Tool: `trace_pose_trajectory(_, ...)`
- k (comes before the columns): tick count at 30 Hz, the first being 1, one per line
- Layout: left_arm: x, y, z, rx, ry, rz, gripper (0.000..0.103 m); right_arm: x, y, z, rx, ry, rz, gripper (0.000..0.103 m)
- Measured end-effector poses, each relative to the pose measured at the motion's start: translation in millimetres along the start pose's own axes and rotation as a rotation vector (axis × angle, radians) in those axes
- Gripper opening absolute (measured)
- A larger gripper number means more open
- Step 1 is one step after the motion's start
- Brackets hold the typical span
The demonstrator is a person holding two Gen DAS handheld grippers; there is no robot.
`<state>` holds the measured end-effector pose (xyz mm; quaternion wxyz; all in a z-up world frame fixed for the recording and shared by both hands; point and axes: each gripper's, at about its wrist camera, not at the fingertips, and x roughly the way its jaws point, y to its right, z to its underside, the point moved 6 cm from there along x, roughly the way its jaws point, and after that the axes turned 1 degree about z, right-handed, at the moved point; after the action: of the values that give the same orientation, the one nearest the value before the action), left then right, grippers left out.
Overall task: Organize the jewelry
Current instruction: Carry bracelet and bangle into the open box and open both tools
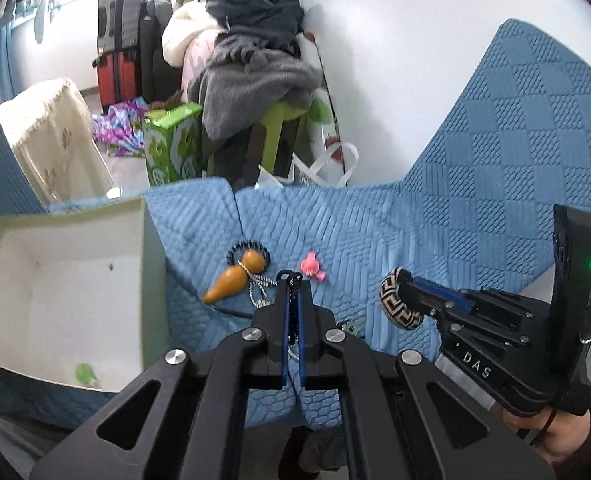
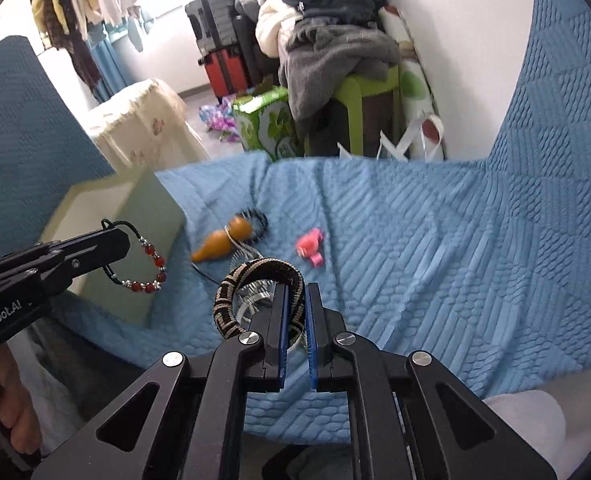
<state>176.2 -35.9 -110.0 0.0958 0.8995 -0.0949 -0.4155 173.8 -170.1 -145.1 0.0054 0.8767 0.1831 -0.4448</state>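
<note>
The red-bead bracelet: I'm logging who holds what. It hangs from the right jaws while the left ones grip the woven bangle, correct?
The sides are swapped. The right wrist view shows the left gripper holding the red-bead bracelet, while the right gripper clamps the woven bangle.

"DAS" is printed in white on the black body of the right claw (image 1: 405,286), behind its fingers, as seen from the left wrist view. "enRobot.AI" is read in white along the side of the left claw (image 2: 121,236); leading letters are cut off at the frame edge.
</note>
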Motion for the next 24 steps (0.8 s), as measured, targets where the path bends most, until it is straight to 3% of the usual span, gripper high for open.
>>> trace_pose_trajectory(12, -73.3, -15.4, -48.5, 0.013, 0.096, 0.000, 0.003, -71.5, -45.4, -62.6, -0.022, 0.103, -0.029, 0.006)
trace_pose_trajectory(18, -105.4, -41.3, -63.3, -0.007, 0.153, -0.022, 0.003, -85.4, -77.9, -87.4, -0.061, 0.144, -0.052, 0.006)
trace_pose_trajectory(24, -120.0, -80.0, -63.0, -0.024, 0.160, -0.045, 0.003, -77.4, -112.6, -96.6, -0.088, 0.145, -0.078, 0.006)
